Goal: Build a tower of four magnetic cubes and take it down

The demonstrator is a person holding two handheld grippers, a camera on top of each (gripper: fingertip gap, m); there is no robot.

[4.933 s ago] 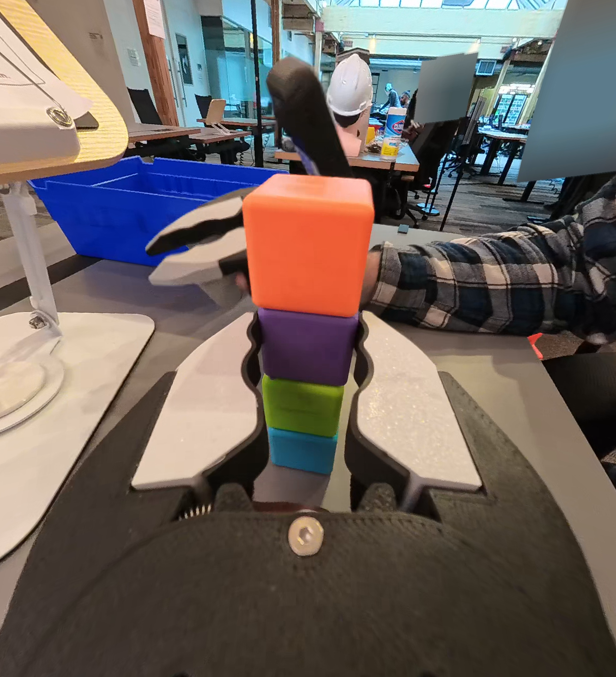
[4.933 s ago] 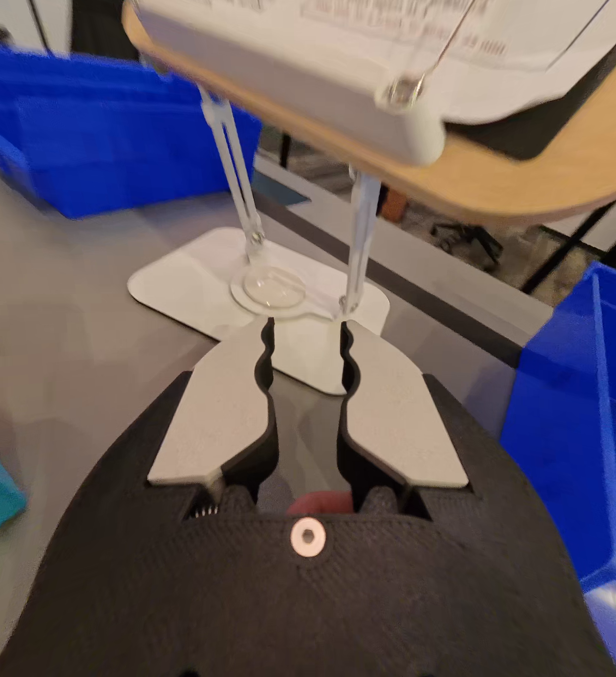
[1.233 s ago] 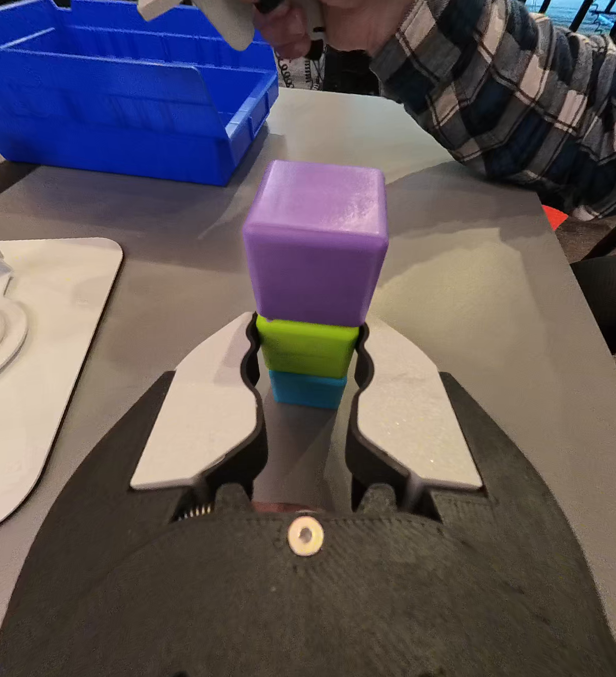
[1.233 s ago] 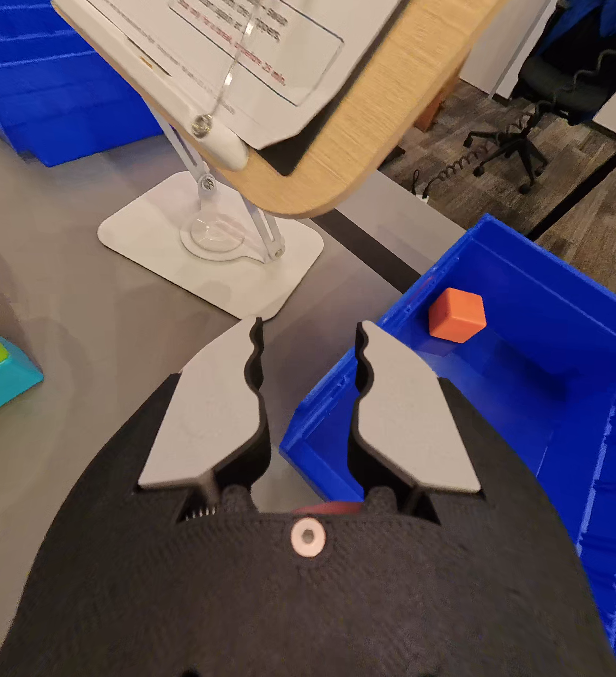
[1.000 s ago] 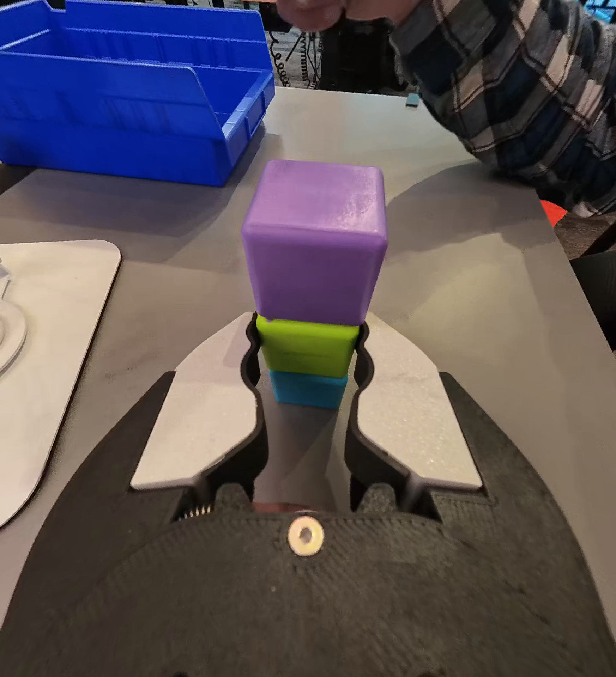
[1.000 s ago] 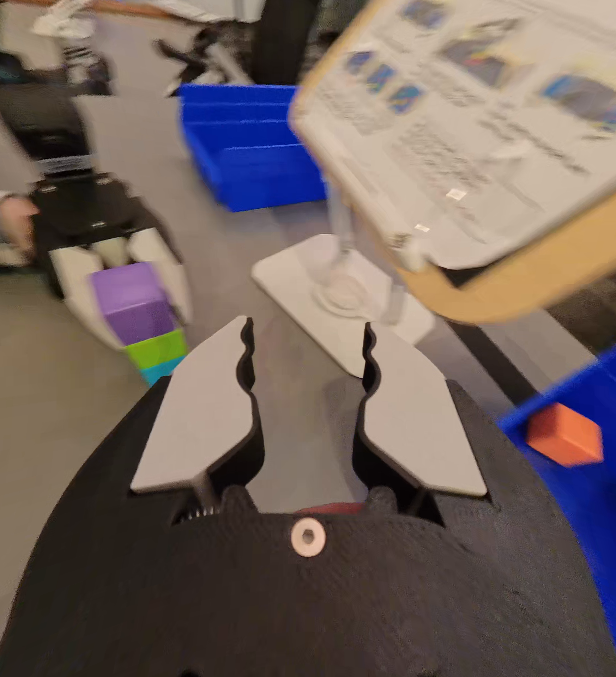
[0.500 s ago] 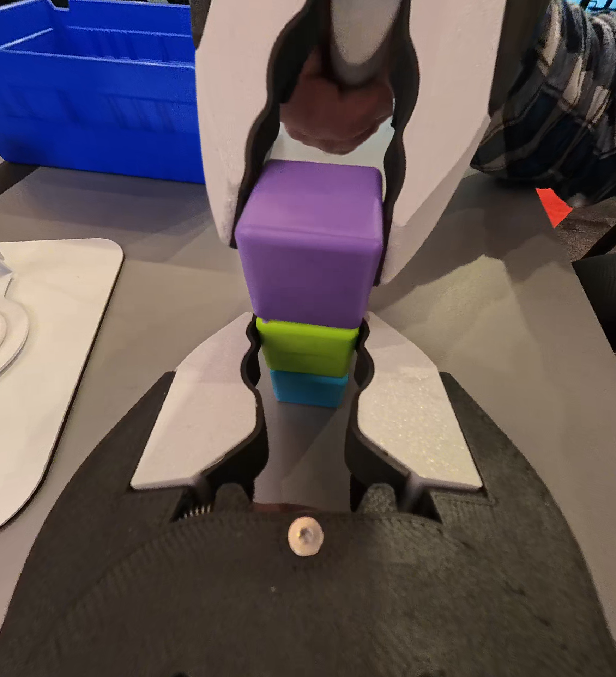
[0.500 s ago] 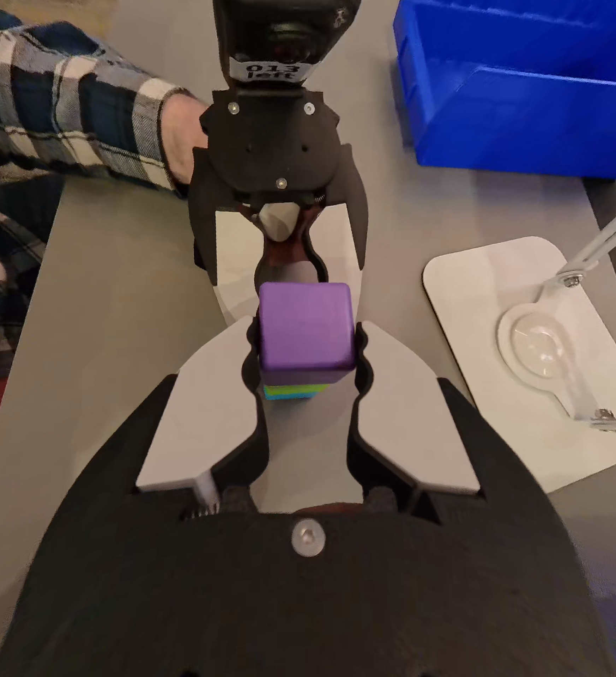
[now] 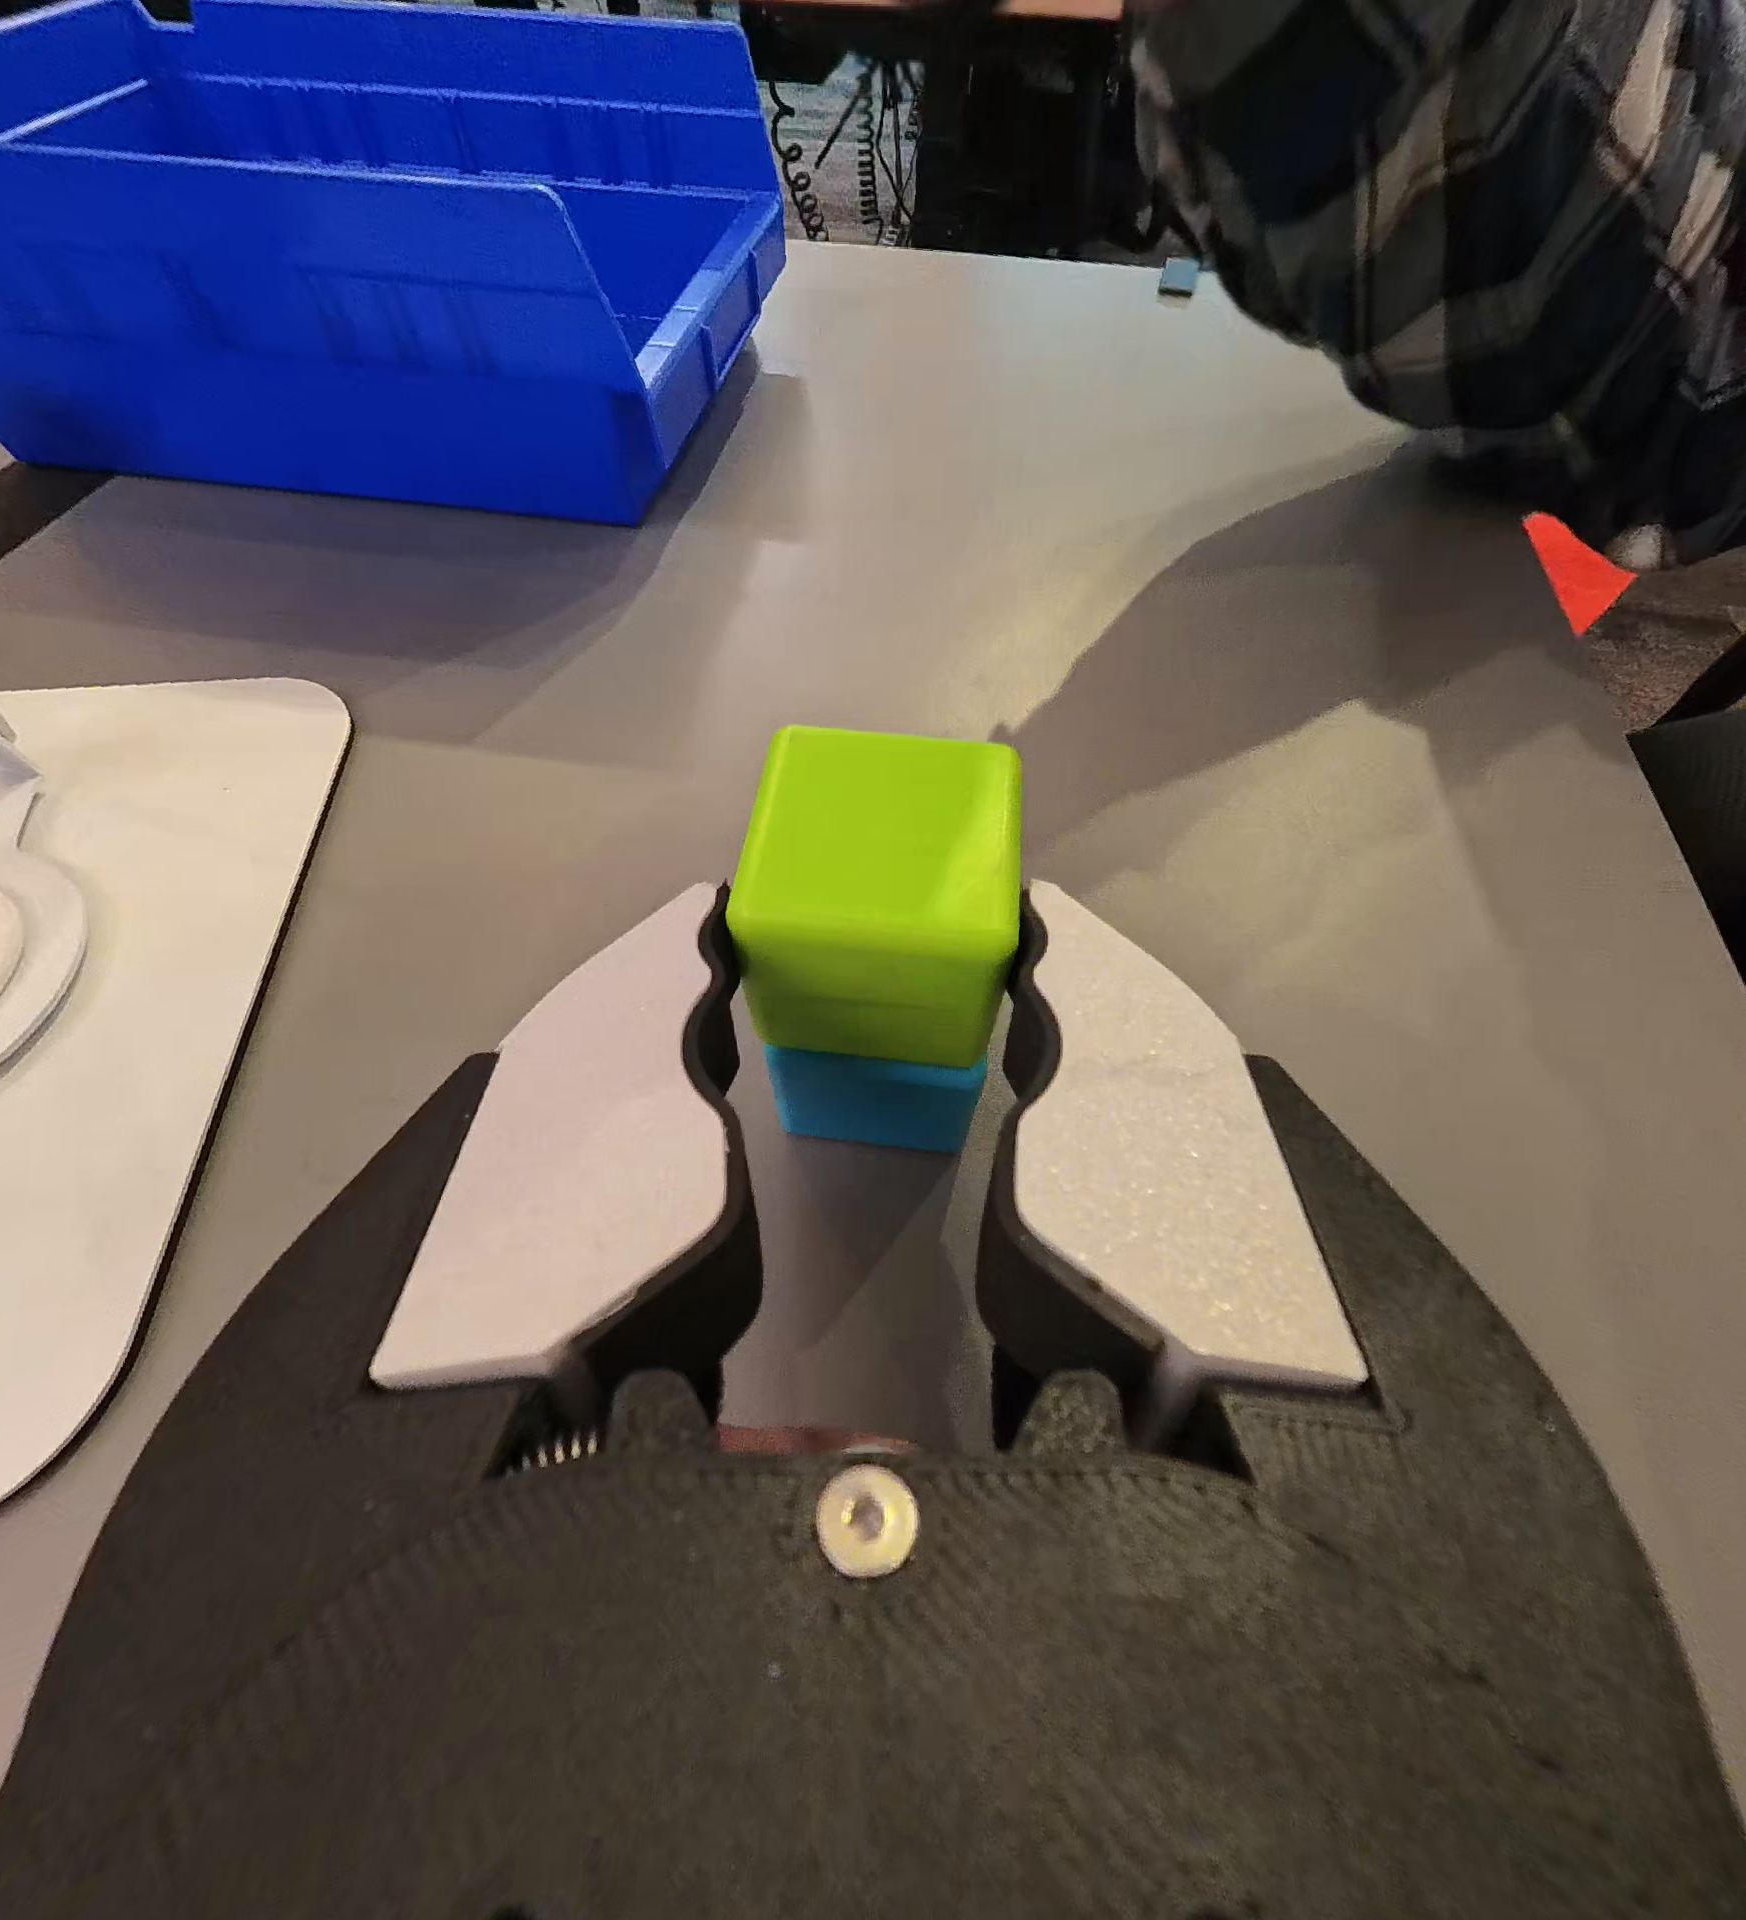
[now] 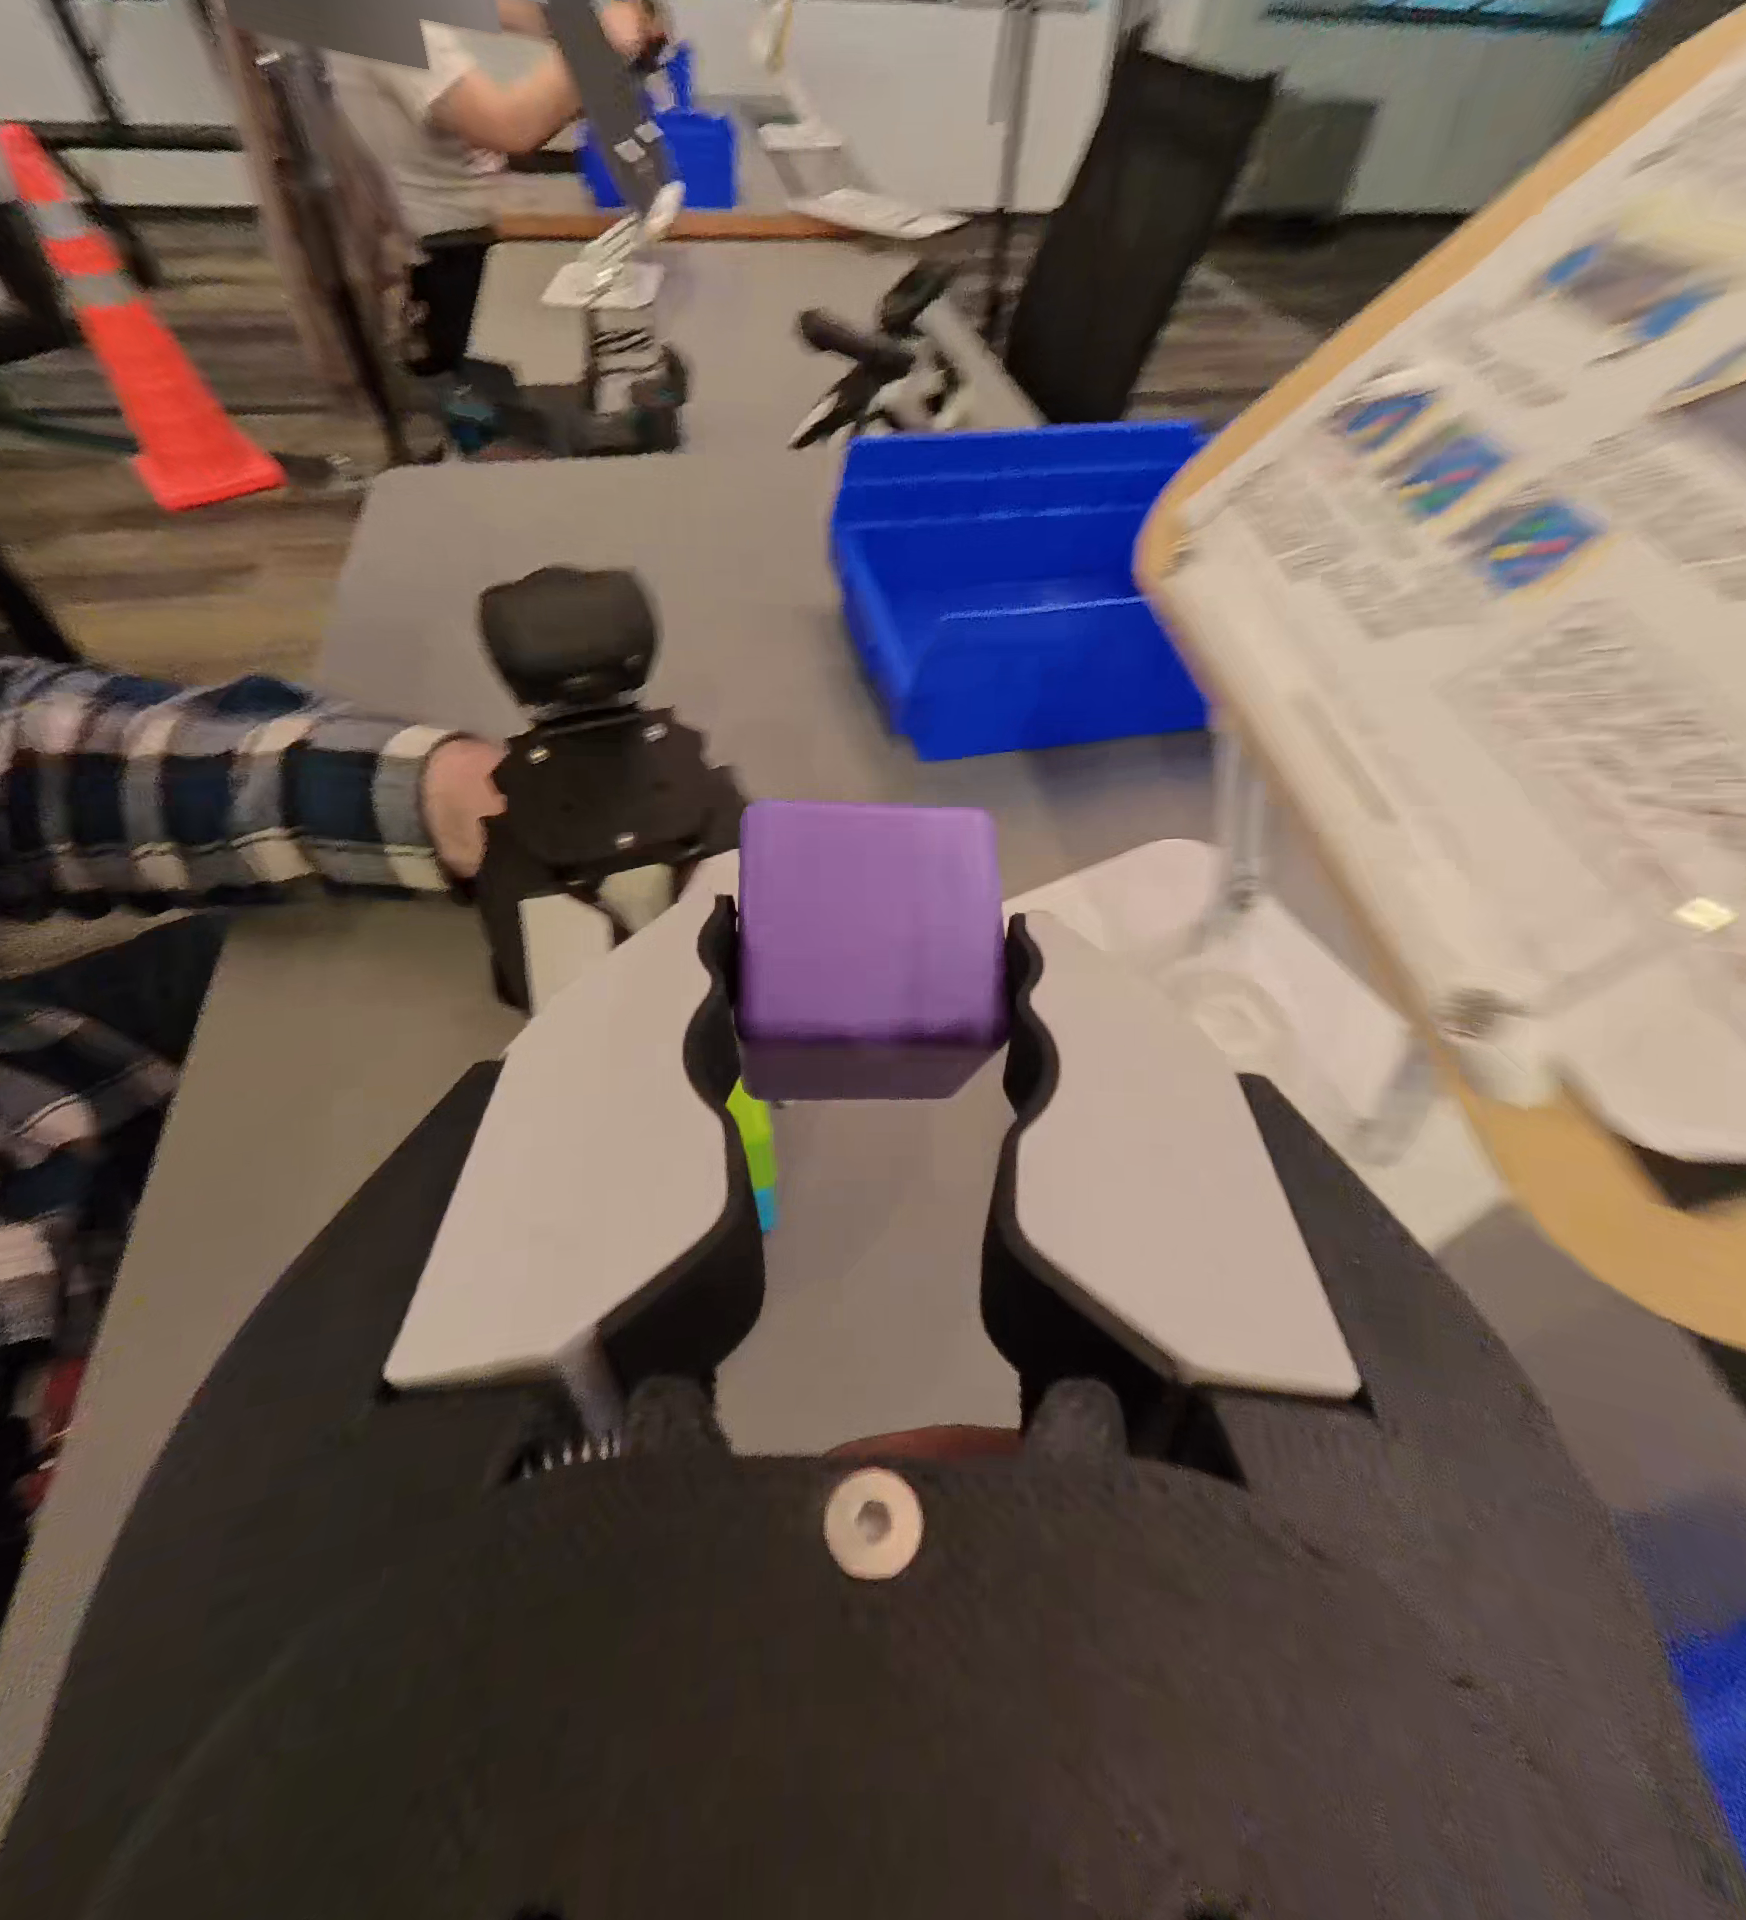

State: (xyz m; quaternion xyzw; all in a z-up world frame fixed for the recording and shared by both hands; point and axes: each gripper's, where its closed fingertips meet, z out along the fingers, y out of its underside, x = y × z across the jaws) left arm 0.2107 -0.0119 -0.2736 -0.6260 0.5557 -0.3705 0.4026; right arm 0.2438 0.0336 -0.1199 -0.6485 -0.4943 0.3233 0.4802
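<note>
grey table | blue bin sitting far left | white stand base near left | blue cube middle, bottom of the stack

The green cube looked like smooth plastic with a soft sheen, and so did the purple cube; the blue cube under the green one seemed matt plastic. The left gripper had a black, finely ribbed body that looked printed, pale grey fingers with a grainy, faintly sparkling face, and a shiny metal screw. The table was matt grey and smooth. The blue bin was glossy plastic. The sleeve was checked cloth.
</note>
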